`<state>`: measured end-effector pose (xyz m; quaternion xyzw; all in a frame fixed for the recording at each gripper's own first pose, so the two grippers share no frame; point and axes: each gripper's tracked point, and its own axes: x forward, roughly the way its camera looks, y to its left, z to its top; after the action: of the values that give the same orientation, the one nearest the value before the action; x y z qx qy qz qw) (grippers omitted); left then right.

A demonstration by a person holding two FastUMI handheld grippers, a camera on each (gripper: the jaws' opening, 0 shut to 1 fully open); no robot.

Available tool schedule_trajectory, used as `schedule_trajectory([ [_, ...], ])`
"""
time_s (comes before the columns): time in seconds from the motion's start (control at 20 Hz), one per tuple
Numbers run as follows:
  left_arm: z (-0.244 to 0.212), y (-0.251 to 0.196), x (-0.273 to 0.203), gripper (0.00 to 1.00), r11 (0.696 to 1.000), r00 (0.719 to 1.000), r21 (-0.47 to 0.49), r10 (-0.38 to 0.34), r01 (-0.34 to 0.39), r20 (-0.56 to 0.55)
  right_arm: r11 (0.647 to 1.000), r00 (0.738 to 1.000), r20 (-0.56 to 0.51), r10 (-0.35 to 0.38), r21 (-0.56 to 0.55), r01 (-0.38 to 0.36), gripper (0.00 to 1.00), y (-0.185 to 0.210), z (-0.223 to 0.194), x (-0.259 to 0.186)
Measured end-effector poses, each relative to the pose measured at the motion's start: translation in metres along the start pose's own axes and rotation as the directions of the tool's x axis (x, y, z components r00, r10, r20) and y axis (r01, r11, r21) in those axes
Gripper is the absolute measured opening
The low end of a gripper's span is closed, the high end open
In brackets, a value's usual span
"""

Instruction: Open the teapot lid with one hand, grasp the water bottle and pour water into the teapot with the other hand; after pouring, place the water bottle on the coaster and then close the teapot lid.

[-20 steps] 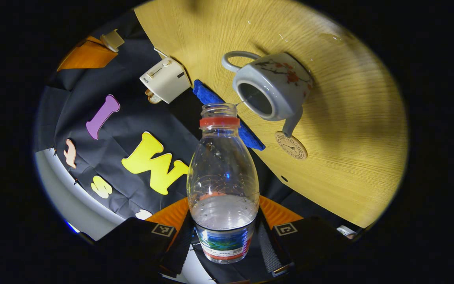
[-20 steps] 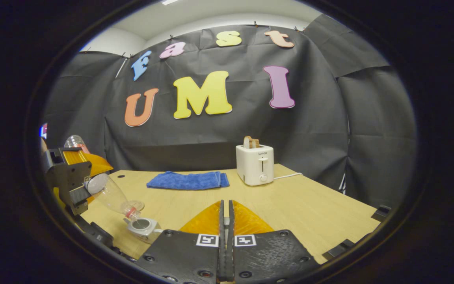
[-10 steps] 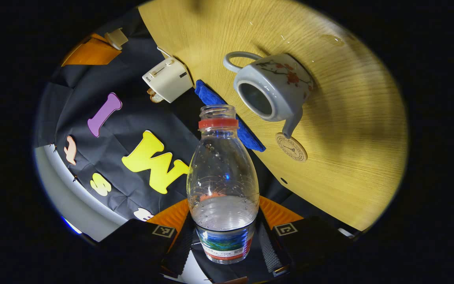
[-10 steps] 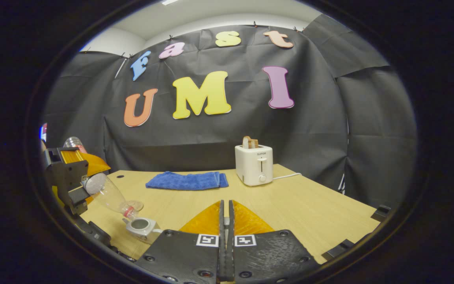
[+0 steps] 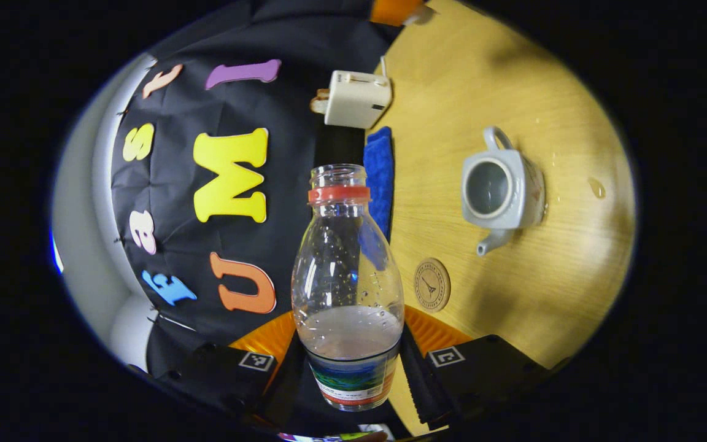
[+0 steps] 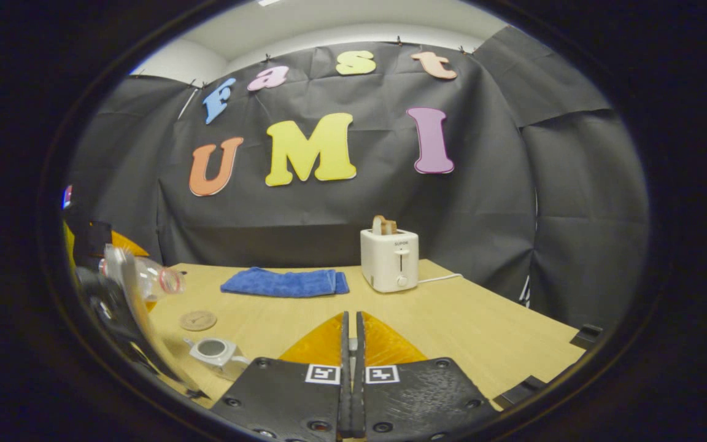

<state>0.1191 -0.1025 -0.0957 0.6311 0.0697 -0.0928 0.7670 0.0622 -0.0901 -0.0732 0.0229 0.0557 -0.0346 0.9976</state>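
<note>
Left gripper view: left claw (image 5: 348, 374) clamps uncapped water bottle (image 5: 347, 288), water inside. Coaster (image 5: 432, 285) just right; tilting risks spills. Right claw (image 6: 351, 368) clenched.

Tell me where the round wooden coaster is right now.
The round wooden coaster lies flat on the light wooden table, near the open grey ceramic teapot, beyond its spout.

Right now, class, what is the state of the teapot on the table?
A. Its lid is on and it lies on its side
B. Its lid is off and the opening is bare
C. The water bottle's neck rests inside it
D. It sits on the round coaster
B: the left gripper view looks straight into the teapot's uncovered opening, with the coaster and water bottle apart from it.
</note>
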Motion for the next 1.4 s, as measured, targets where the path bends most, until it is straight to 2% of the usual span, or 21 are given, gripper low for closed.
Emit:
schedule_trajectory([
  [0.1,0.007,0.012,-0.001,0.76,0.987,0.999,-0.158,0.018,-0.013,0.029,1.000,1.000,-0.015,0.009,0.003,-0.008,0.00,0.005,-0.008,0.004],
  [0.2,0.015,0.025,-0.001,0.76,0.953,0.997,-0.301,0.056,-0.038,0.052,1.000,1.000,-0.029,0.011,-0.002,-0.011,0.00,0.007,-0.014,0.005],
  [0.3,0.021,0.040,-0.004,0.76,0.897,0.993,-0.439,0.097,-0.055,0.073,1.000,0.999,-0.035,0.009,-0.012,-0.009,0.00,0.007,-0.016,0.006],
  [0.35,0.023,0.049,-0.003,0.76,0.860,0.989,-0.507,0.121,-0.061,0.086,1.000,0.999,-0.035,0.009,-0.019,-0.010,0.01,0.008,-0.017,0.006],
  [0.45,0.028,0.057,-0.001,0.76,0.765,0.983,-0.642,0.153,-0.055,0.098,1.000,0.999,-0.035,0.006,-0.025,-0.007,0.00,0.009,-0.018,0.008],
  [0.6,0.027,0.068,0.012,0.77,0.597,0.974,-0.802,0.186,-0.008,0.128,0.999,0.999,-0.045,0.007,-0.031,-0.009,0.00,0.010,-0.023,0.009],
  [0.7,0.025,0.065,0.023,0.77,0.474,0.974,-0.879,0.173,0.045,0.143,0.999,0.999,-0.049,0.005,-0.042,-0.007,0.00,0.011,-0.025,0.010],
  [0.75,0.020,0.064,0.026,0.77,0.414,0.975,-0.909,0.177,0.048,0.132,0.999,0.999,-0.050,0.005,-0.046,-0.008,0.00,0.012,-0.027,0.010],
  [0.85,0.014,0.056,0.031,0.78,0.318,0.974,-0.947,0.192,0.052,0.119,0.999,0.998,-0.057,0.007,-0.050,-0.010,0.00,0.014,-0.030,0.012],
  [0.95,0.005,0.058,0.047,0.78,0.267,0.970,-0.962,0.216,0.054,0.114,0.998,0.998,-0.067,0.013,-0.056,-0.017,0.01,0.016,-0.036,0.015],
  [1.05,-0.002,0.056,0.060,0.79,0.243,0.965,-0.969,0.236,0.052,0.111,0.998,0.997,-0.078,0.009,-0.065,-0.014,0.01,0.015,-0.042,0.018],
  [1.2,-0.010,0.036,0.077,0.79,0.199,0.974,-0.978,0.199,0.065,0.105,0.998,0.997,-0.078,0.004,-0.060,-0.009,0.00,0.015,-0.047,0.019],
  [1.4,-0.010,0.021,0.098,0.80,0.169,0.975,-0.981,0.178,0.100,0.130,1.000,0.999,-0.036,-0.001,-0.013,0.000,0.00,0.013,-0.041,0.019],
])
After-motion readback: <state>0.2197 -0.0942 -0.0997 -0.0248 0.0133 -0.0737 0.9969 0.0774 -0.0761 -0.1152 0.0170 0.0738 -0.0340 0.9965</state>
